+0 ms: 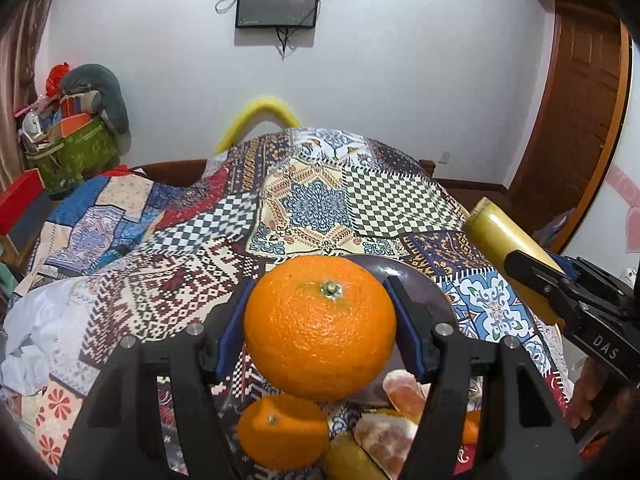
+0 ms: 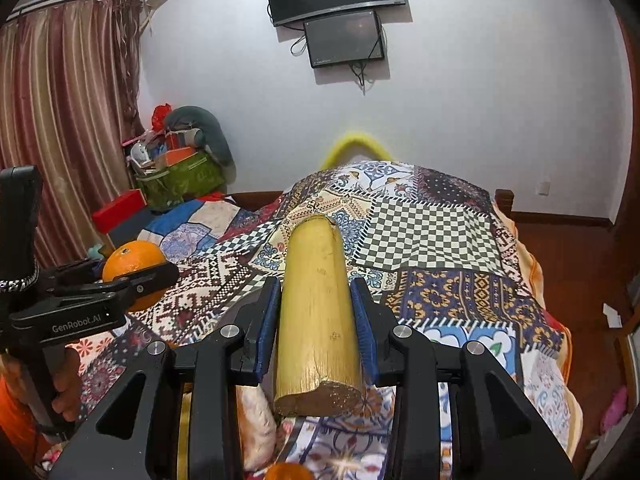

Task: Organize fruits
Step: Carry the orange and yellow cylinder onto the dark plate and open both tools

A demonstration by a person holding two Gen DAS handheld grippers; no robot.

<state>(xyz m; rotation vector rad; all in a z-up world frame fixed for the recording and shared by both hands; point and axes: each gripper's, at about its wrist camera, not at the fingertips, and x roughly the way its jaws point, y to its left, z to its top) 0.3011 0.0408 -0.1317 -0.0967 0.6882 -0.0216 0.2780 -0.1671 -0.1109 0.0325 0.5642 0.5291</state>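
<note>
My left gripper (image 1: 320, 312) is shut on a large orange (image 1: 320, 328) and holds it above the patchwork cloth; it also shows in the right wrist view (image 2: 134, 270). My right gripper (image 2: 318, 308) is shut on a yellow cut sugarcane piece (image 2: 316, 312), held above the cloth; the piece shows at the right of the left wrist view (image 1: 508, 244). Below the left gripper lie a second orange (image 1: 282, 432), peeled orange segments (image 1: 404, 396) and a dark purple plate (image 1: 416, 284).
The patchwork cloth (image 1: 320, 200) covers the table. A green bag of clutter (image 1: 72, 148) and a red box (image 1: 16, 200) stand at the far left. A yellow chair back (image 1: 260, 116) rises behind the table. A wooden door (image 1: 572, 120) is at the right.
</note>
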